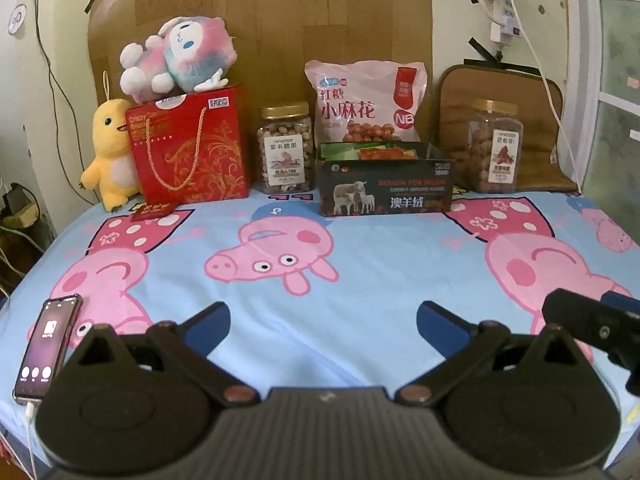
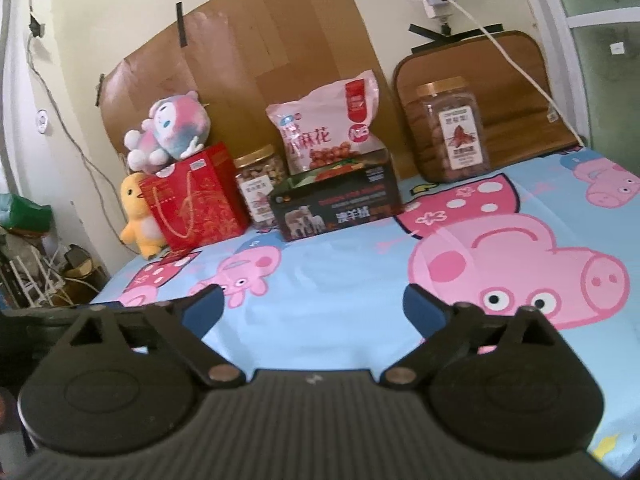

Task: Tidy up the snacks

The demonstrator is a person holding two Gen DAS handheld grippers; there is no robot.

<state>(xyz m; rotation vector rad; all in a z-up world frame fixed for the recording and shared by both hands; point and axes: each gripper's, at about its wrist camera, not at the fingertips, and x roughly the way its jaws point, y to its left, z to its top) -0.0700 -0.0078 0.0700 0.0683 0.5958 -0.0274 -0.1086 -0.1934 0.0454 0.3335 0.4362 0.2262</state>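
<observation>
A black open box (image 1: 386, 194) (image 2: 336, 210) with snack packets inside stands at the back of the bed. A pink snack bag (image 1: 366, 102) (image 2: 326, 128) leans behind it. A nut jar (image 1: 286, 148) (image 2: 260, 184) stands left of the box. A second jar (image 1: 494, 146) (image 2: 450, 130) stands to the right. A red gift bag (image 1: 190, 148) (image 2: 194, 200) stands at the left. My left gripper (image 1: 323, 322) and right gripper (image 2: 312, 306) are open and empty, low over the sheet, well short of the snacks.
A pink plush (image 1: 180, 56) lies on the gift bag and a yellow duck plush (image 1: 110, 152) stands beside it. A phone (image 1: 48, 348) lies at the bed's left edge. The right gripper's body (image 1: 596, 328) shows at the right. A brown cushion (image 1: 532, 120) leans at the back right.
</observation>
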